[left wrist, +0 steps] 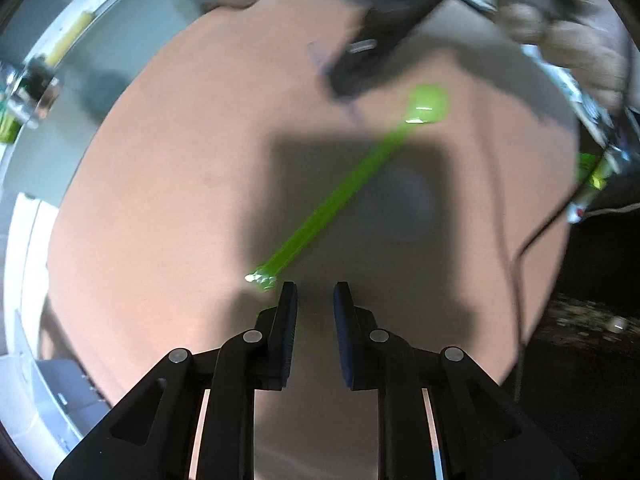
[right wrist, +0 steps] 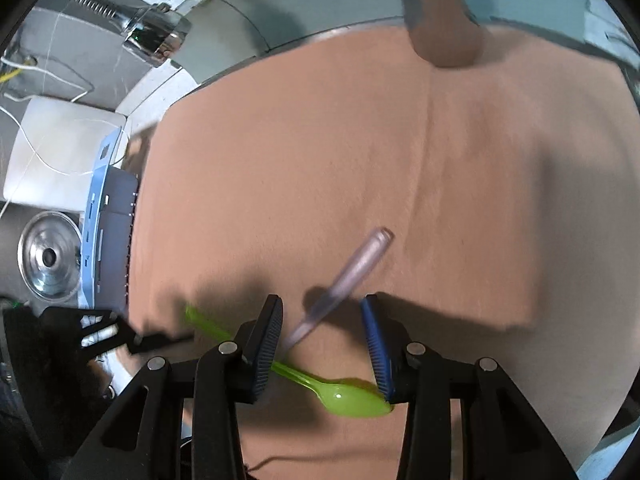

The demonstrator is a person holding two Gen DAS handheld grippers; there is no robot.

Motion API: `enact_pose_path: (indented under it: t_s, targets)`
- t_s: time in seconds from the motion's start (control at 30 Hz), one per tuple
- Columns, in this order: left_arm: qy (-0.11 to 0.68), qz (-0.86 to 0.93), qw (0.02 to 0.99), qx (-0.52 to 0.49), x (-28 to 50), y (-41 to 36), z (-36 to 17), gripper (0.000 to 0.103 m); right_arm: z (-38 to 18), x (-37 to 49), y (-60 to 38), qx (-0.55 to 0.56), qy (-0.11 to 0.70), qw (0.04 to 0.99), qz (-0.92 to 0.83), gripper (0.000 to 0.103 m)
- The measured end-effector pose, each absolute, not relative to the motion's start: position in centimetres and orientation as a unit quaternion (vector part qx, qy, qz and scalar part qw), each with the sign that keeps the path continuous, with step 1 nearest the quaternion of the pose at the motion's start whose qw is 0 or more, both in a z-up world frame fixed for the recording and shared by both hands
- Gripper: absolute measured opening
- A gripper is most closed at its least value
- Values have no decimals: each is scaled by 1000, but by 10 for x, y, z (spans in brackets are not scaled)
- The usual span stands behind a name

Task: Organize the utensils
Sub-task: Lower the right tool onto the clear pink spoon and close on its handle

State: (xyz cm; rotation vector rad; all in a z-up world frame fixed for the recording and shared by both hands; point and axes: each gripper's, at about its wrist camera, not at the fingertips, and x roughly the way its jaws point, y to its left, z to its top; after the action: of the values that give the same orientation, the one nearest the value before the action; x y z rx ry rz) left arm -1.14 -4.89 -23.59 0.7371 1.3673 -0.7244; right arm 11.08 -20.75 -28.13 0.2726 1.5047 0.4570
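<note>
The left gripper [left wrist: 316, 292] points straight down over the brown cloth-covered table [left wrist: 168, 184]; its jaws stand narrowly apart with nothing between them. The translucent green plastic spoon [left wrist: 340, 196] lies flat on the cloth, its handle end just beside the left fingertip. The right gripper [right wrist: 322, 308] stands released above the spoon [right wrist: 344, 394]. A translucent lilac plastic utensil [right wrist: 344, 276], blurred, lies between its fingers; contact with the pads cannot be determined.
</note>
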Motion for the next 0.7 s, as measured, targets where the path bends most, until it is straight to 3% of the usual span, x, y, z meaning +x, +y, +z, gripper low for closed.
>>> enact_pose_path:
  t_s: [0.57, 0.7]
  targets:
    - [606, -234, 735, 193, 75, -44, -228, 21, -292, 43, -158, 221, 694, 611, 312, 39]
    - [626, -235, 728, 153, 67, -28, -222, 27, -273, 42, -172, 211, 667, 647, 304, 39]
